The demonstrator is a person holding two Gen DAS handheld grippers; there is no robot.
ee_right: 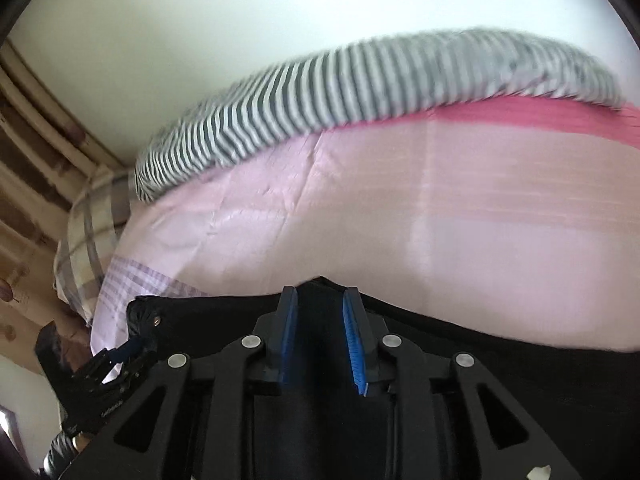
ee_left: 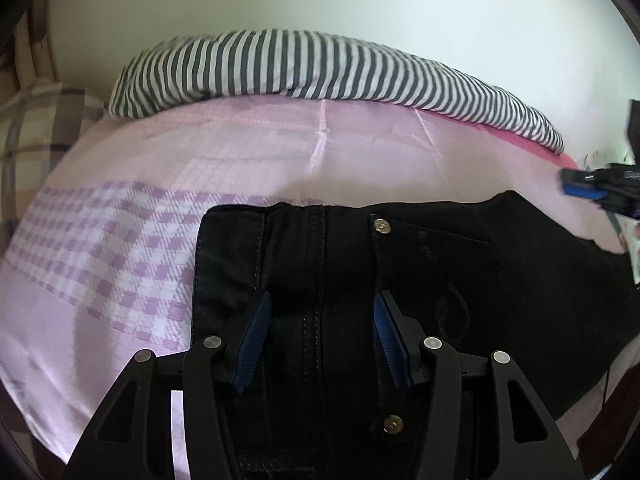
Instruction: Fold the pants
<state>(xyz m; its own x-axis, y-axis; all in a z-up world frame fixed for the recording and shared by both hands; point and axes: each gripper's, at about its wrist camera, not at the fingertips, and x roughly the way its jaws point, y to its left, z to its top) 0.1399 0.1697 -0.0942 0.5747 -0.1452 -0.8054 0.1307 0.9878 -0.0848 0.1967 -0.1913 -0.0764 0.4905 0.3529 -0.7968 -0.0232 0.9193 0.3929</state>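
Black jeans (ee_left: 400, 280) lie on a pink bed sheet (ee_left: 240, 152). In the left wrist view their top end with seams and two metal rivets is under my left gripper (ee_left: 322, 300), whose blue-padded jaws stand wide apart over the cloth, holding nothing. In the right wrist view my right gripper (ee_right: 320, 294) has its jaws part closed, with a raised fold of the black jeans (ee_right: 520, 380) between the pads; the view is blurred. The right gripper (ee_left: 592, 186) also shows at the right edge of the left wrist view. The left gripper (ee_right: 132, 348) shows at the left of the right wrist view.
A grey-and-white striped pillow (ee_left: 320, 68) lies along the far edge of the bed against a pale wall. A plaid cushion (ee_left: 36, 120) sits at the far left. A purple checked part of the sheet (ee_left: 100, 248) lies left of the jeans.
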